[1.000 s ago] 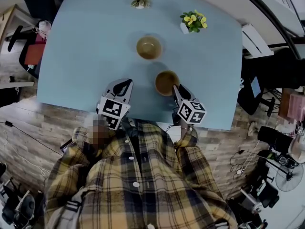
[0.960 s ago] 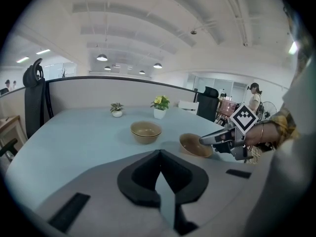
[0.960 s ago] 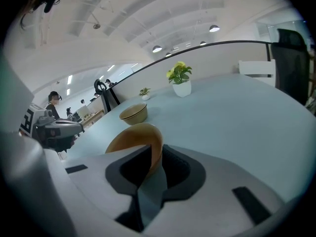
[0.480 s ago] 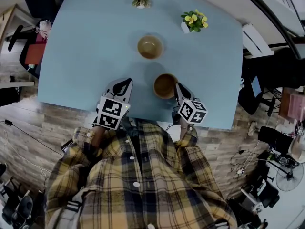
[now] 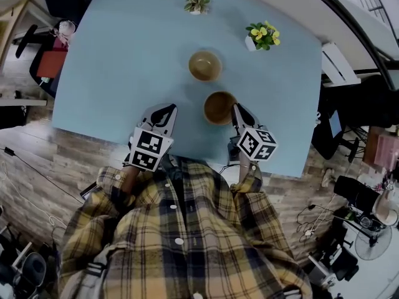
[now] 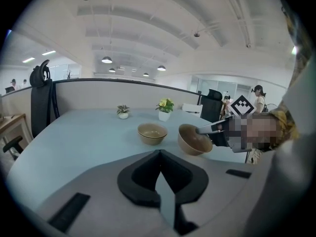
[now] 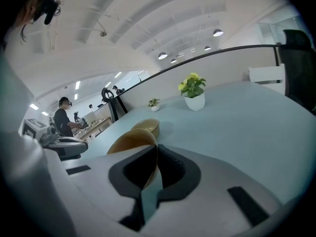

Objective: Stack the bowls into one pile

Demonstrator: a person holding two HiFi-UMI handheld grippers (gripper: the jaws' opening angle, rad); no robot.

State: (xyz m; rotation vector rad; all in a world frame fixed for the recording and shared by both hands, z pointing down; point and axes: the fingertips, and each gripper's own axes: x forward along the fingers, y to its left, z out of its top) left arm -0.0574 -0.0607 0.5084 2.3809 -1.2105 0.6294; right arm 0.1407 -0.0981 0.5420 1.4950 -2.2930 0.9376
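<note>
**Two bowls, one pinched & tipped**

Two tan bowls are on a big pale-blue table [image 5: 112,55]. Its top is wide and bare to the left, and its front edge runs right by both claws.

L claw [image 5: 163,112] sits over that front edge, well apart from either bowl. Its jaws are fully together w/ nothing in them.

R claw [image 5: 238,112], to its right, has just been closing. It now pinches the rim of the near bowl [image 5: 219,107], w/ the wall btwn the pads and the jaws only a sliver apart.

Near bowl is round, so it has no long axis. It's gripped at its right rim and that side rides higher. The mouth points up and leans left, away from R claw. In the left gripper view it looks just clear of the tabletop, w/ shadow under it. It is right of table centre, near the front edge.

Far bowl [image 5: 205,65] stands flat, mouth straight up. It is just beyond the near one and a bit left, w/ a small gap btwn them, not touching.

Room: there is open top left of both bowls & past the far bowl. The right side is tighter, w/ the table edge nearer.

Flower pot [image 5: 262,35] w/ yellow blooms stands beyond-right of the far bowl, apart from it. A small green plant [image 5: 197,4] sits by the far edge, behind the far bowl.
</note>
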